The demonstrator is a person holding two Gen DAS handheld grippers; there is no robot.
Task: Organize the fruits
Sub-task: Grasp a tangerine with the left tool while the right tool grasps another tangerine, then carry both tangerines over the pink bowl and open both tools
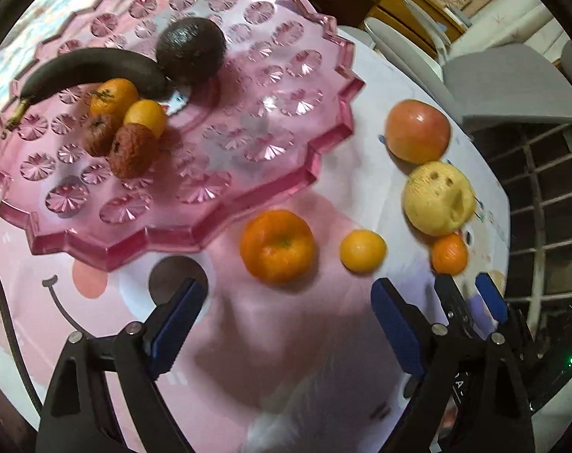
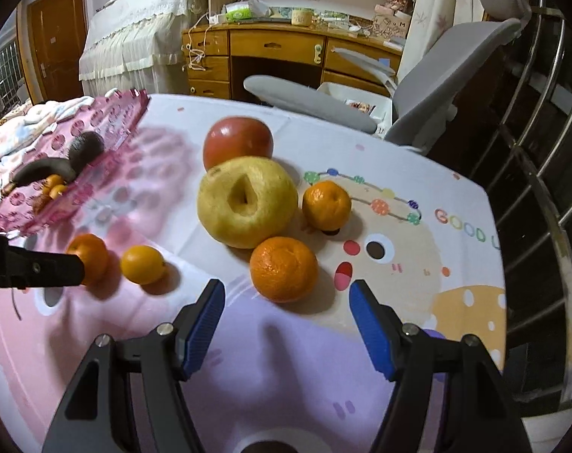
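Observation:
A pink glass tray [image 1: 248, 173] holds a blackened banana [image 1: 93, 71], a dark avocado [image 1: 191, 49] and several small fruits [image 1: 131, 128]. On the cloth lie a mandarin [image 1: 277, 246], a small yellow citrus [image 1: 362, 251], a yellow pear-like fruit [image 1: 438, 198], a red apple [image 1: 417, 130] and a small mandarin [image 1: 449, 253]. My left gripper [image 1: 288, 302] is open and empty, just short of the mandarin. My right gripper [image 2: 287, 309] is open and empty, just short of an orange mandarin [image 2: 284, 268]; the pear-like fruit [image 2: 247, 201], apple [image 2: 237, 141] and another mandarin [image 2: 326, 204] lie behind it.
The table wears a pink cartoon cloth [image 2: 248, 370]. A grey chair [image 2: 437, 87] stands behind the far edge, a metal railing [image 2: 542, 196] runs along the right, and a wooden desk [image 2: 278, 53] is at the back. The left gripper's finger [image 2: 33, 268] shows at the left.

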